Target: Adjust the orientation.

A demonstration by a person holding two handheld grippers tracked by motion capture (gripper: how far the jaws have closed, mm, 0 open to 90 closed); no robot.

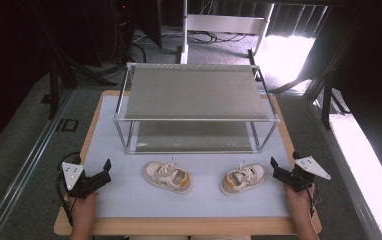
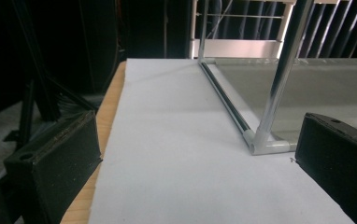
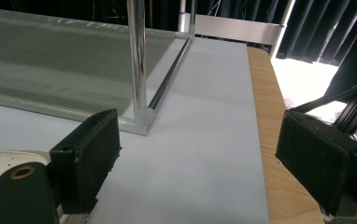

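Left gripper: the black two-jaw left gripper (image 1: pixel 98 176) sits at the table's left edge, left of and nearer the person than the two-tier metal-framed shelf rack (image 1: pixel 194 92); its jaws stand wide apart with nothing between them (bare mat lies ahead of them in the left gripper view).
Left shoe: a small cream sneaker with a mustard-yellow heel (image 1: pixel 167 176) lies on the mat just in front of the rack's left half, toe pointing left, well apart from the left gripper.
Rack: it stands at the middle-back of the pale blue-white mat (image 1: pixel 199 197), with a strip of open mat along either side.
Right shoe: a second cream and mustard-yellow sneaker (image 1: pixel 243 178) lies in front of the rack's right half, apart from the first.
Right gripper: the black two-jaw right gripper (image 1: pixel 284 171) rests front-right of the rack, near the wooden table edge (image 1: pixel 179 227); its jaws are spread fully and grip nothing.
Open room: free mat lies between the shoes and between each shoe and its nearer gripper.
Count: two sneakers, two grippers, one rack, two shelves.
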